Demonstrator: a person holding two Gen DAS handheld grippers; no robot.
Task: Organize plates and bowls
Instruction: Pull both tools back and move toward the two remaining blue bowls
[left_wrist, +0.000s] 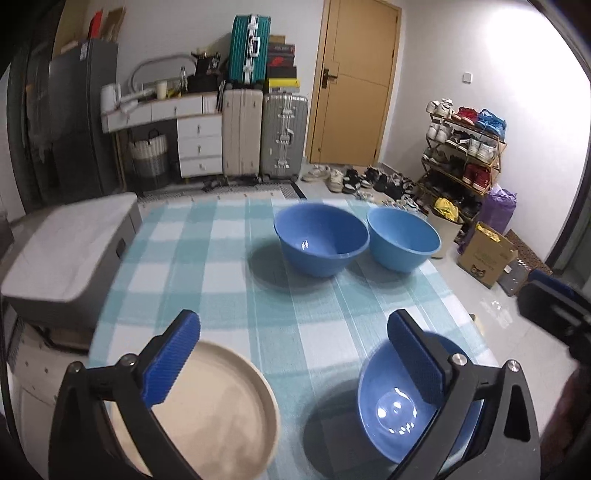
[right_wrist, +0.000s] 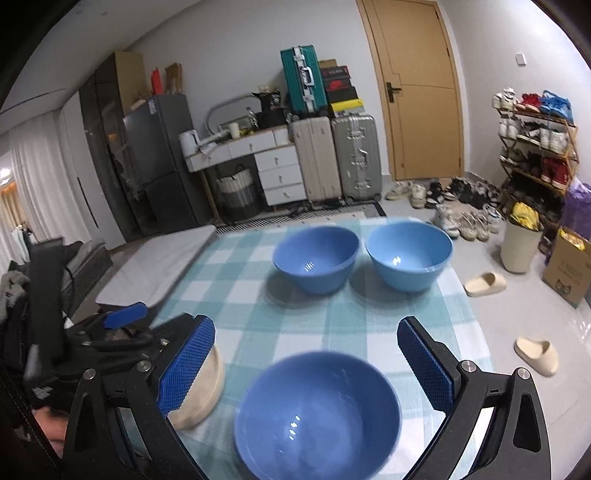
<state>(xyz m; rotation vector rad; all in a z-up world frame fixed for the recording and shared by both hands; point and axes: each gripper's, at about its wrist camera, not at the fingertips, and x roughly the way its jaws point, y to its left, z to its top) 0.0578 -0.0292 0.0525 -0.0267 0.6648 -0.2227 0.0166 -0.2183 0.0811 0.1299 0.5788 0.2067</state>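
Observation:
Three blue bowls and a beige plate sit on a teal checked tablecloth (left_wrist: 221, 258). Two bowls stand side by side at the far end, the darker one (left_wrist: 320, 238) on the left and the lighter one (left_wrist: 403, 238) on the right. They also show in the right wrist view (right_wrist: 316, 258) (right_wrist: 408, 253). The third blue bowl (right_wrist: 317, 413) is near, between the open jaws of my right gripper (right_wrist: 306, 365). My left gripper (left_wrist: 295, 362) is open, its left finger over the beige plate (left_wrist: 221, 410) and its right finger over the near bowl (left_wrist: 388, 410).
A grey printer-like box (left_wrist: 70, 247) stands left of the table. The table's right edge drops to a tiled floor with slippers (right_wrist: 535, 354), shoes, a shoe rack (left_wrist: 465, 147), a bin and a cardboard box (left_wrist: 484, 254). Suitcases and a door are behind.

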